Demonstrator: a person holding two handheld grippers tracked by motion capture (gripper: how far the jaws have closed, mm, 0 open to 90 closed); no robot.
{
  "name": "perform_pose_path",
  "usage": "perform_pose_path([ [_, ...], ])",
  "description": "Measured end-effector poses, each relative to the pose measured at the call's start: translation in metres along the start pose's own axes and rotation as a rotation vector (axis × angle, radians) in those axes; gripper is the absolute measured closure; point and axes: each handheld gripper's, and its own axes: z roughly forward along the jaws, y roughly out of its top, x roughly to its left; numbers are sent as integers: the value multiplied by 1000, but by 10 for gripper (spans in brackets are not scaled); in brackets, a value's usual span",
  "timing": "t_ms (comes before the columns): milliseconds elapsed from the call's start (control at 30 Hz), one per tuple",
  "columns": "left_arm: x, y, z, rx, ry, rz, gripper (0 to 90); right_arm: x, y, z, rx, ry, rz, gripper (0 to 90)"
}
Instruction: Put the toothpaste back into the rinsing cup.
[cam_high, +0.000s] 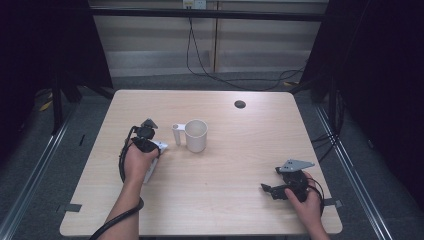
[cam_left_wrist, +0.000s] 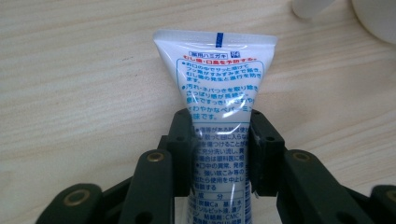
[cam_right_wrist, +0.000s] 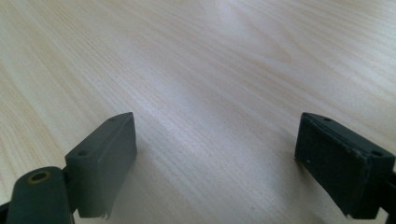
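Wooden table (cam_high: 225, 170): left gripper (cam_left_wrist: 220, 154) clenched on toothpaste tube (cam_left_wrist: 219, 79) lying beside white mug (cam_high: 196, 135); right gripper (cam_right_wrist: 217, 163) released (idle); lift level, keeping the squeeze gentle at mid-body.

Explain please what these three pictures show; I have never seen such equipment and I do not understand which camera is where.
A person sits at a wooden table and holds a hand-operated gripper in each hand. One picture looks down from above. The other two come from small cameras riding on each gripper, looking along its black fingers. The left gripper has its fingers closed on a white toothpaste tube lying on the table. Beside it stands a white mug with a handle. The right gripper rests low over bare wood, its fingers apart and holding nothing.
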Motion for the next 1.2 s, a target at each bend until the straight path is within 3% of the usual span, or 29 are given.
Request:
perform_pose_path([
  [133,4,-6,-9,-39,7,2,671,0,0,0,0,1,1,123],
  [233,10,-10,-19,-87,-44,-8,666,0,0,0,0,0,0,122],
  [600,12,-16,-39,-184,-45,11,666,0,0,0,0,0,0,123],
  [833,15,-19,-54,-288,-60,1,667,0,0,0,1,0,1,122],
  [900,14,-20,-59,-322,-60,19,666,0,0,0,0,0,0,123],
  [1200,11,-18,-69,-345,-64,49,666,0,0,0,0,0,0,122],
])
